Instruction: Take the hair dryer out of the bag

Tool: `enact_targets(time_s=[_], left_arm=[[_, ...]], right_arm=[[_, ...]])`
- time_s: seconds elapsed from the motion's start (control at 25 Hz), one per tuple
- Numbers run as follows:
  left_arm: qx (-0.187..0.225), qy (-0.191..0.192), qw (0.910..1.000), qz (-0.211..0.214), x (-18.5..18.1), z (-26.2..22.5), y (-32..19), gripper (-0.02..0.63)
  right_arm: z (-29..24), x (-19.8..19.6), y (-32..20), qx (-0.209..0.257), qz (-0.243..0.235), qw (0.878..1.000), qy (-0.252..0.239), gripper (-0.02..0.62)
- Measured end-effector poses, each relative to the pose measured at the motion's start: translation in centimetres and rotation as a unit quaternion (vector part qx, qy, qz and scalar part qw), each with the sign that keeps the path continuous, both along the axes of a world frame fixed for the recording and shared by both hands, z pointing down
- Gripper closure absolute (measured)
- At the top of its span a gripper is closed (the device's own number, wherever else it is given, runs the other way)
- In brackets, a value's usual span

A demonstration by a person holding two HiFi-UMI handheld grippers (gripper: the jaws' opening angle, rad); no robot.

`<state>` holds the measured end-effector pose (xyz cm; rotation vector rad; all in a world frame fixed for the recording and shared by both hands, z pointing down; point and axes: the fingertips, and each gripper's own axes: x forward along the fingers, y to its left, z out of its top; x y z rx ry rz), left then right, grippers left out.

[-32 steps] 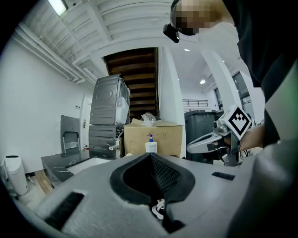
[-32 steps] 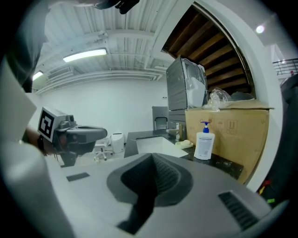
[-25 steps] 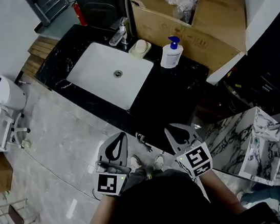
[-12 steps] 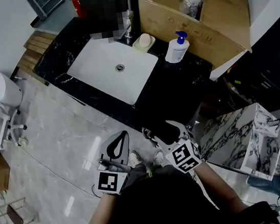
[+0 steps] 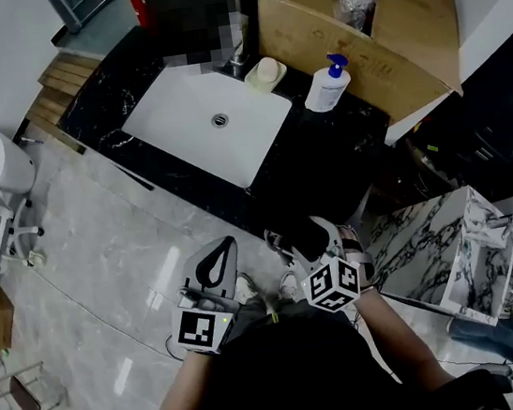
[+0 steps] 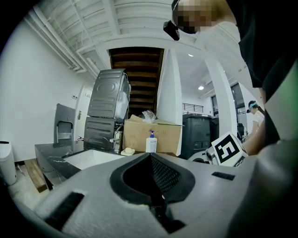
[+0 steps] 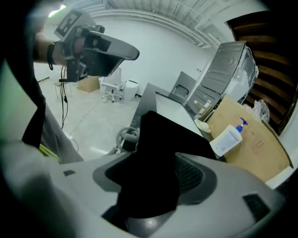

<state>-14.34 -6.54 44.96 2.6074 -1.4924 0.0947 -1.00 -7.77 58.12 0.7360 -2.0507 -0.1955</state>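
A white sink [image 5: 213,130] sits in the black marble tabletop [image 5: 100,117]. Jaws of the left gripper [image 5: 225,248] are clenched, empty; those of the right gripper [image 5: 311,241] have just been opening and straddle a black bag [image 7: 158,139].

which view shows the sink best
The head view: the whole white sink shows from above, drain included. The left gripper view catches only a shallow sliver of it; in the right gripper view the black bag covers part of it.

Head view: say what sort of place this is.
Probably a washroom set-up inside a storeroom: white sink in a black counter, pump bottle, big cardboard box beside it.
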Motion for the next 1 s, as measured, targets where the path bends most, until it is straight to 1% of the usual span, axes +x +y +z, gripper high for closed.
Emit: enact_targets(time_s=[0.16,0.24,0.4,0.68,1.0], left_arm=[[-0.002,0.001,1.0000,0.006,0.0,0.2,0.0,0.586],[-0.003,0.002,1.0000,0.009,0.1,0.2,0.0,0.584],[-0.001,0.002,0.9999,0.015,0.3,0.1,-0.1,0.586],[-0.001,0.004,0.9997,0.024,0.7,0.1,-0.3,0.585],[0.002,0.005,0.9992,0.039,1.7,0.1,-0.6,0.586]], right_arm=[[-0.2,0.4,-0.7,0.016,0.002,1.000,0.004,0.332],[-0.6,0.3,-0.9,0.027,-0.003,1.000,0.001,0.389],[-0.7,0.2,-0.7,0.030,-0.005,1.000,-0.006,0.427],[-0.7,0.2,-0.6,0.012,0.010,1.000,-0.015,0.462],[-0.7,0.6,0.1,0.015,0.012,1.000,-0.008,0.486]])
